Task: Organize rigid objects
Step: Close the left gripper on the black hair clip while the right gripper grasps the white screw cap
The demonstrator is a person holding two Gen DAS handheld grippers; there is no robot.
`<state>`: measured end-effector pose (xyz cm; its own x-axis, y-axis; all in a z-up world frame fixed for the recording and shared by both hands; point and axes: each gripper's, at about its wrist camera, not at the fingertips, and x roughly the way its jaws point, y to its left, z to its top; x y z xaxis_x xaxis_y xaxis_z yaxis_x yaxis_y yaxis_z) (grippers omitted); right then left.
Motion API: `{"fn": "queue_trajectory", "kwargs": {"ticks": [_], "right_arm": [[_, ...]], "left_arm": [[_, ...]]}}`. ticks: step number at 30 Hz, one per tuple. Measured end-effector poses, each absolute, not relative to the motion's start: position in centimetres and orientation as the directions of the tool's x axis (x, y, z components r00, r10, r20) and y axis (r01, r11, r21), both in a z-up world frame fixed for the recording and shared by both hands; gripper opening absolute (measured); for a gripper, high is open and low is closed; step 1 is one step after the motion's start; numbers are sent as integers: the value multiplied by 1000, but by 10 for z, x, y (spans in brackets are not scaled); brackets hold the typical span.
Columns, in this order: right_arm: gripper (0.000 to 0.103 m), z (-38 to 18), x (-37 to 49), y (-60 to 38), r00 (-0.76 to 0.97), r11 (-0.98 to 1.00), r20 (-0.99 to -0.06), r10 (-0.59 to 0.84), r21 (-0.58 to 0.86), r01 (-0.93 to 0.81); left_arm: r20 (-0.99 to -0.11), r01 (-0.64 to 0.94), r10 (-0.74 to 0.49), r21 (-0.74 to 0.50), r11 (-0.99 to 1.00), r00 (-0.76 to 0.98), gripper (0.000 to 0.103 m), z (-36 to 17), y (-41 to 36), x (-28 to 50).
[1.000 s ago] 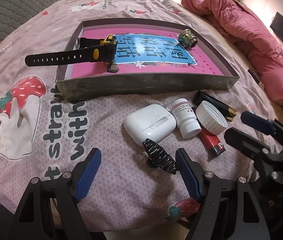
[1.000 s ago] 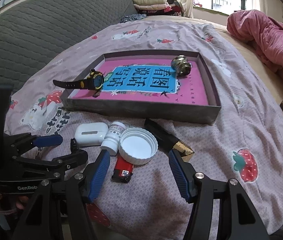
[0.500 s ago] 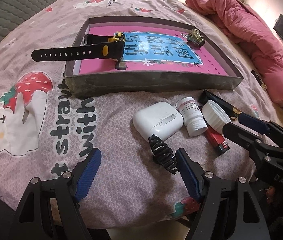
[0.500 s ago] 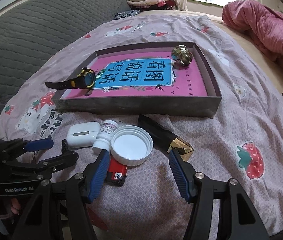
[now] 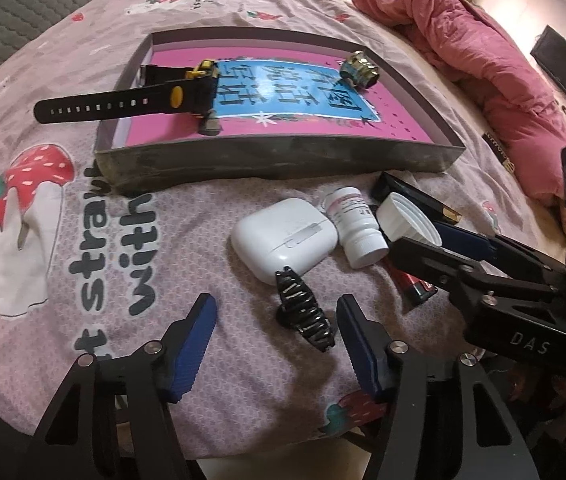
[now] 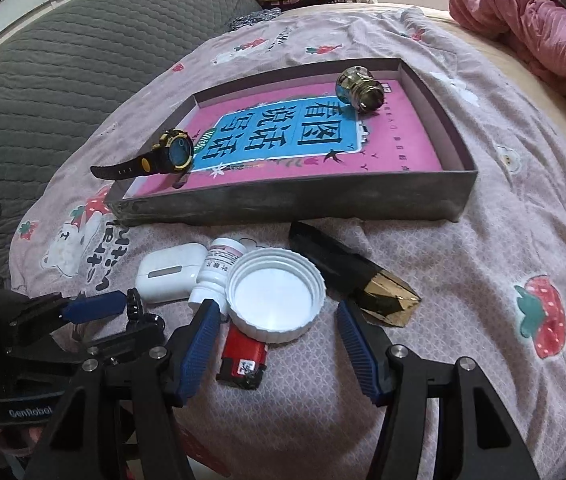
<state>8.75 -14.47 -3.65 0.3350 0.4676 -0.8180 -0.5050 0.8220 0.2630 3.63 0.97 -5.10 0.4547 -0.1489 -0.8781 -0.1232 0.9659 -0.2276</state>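
Hair clip (image 5: 305,312): black, on the bed's sheet, just in front of the earbud case (image 5: 285,238), short of the tray (image 5: 279,156).
Long axis: slants from the case toward the left tool's right pad.
Left tool (image 5: 277,342): jaws closing, clip between them near the right pad, not yet pinched.
Right tool (image 6: 273,338): wide, empty, over the white lid (image 6: 276,294) and lighter (image 6: 245,358).
Nearer hand: left, I judge.

A home bedroom: strawberry-print bedsheet (image 5: 83,240), rumpled pink duvet (image 5: 483,48), grey quilted headboard (image 6: 63,60).
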Motion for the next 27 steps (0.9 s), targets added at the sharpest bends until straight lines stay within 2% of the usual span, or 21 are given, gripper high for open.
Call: {"fn": "queue_trajectory", "kwargs": {"ticks": [5,9,13,16,23,27], "right_arm": [[61,-38,92,-143,328,815,-811,484,282,-506],[60,-39,94,-144,328,815,-807,491,293,-499],[55,-38,97,-145,330,815,-803,496,300,-496],[51,-39,98,-145,329,816,-803,497,304,-491],[51,-39,99,-145,330,812,-798,504,308,-495],[51,-37,98,-145,337,810,-793,508,306,-501]], "left_arm": [[-877,-118,-154,-231,966,456,63,-52,8,38],[-874,-117,-162,-240,964,458,54,-52,7,40],[-871,-110,-175,-251,962,458,46,-52,5,42],[-869,-107,-189,-264,959,457,45,-54,4,44],[-862,-118,-210,-294,948,462,43,-56,7,45],[-867,-124,-197,-281,952,458,35,-57,7,45]]}}
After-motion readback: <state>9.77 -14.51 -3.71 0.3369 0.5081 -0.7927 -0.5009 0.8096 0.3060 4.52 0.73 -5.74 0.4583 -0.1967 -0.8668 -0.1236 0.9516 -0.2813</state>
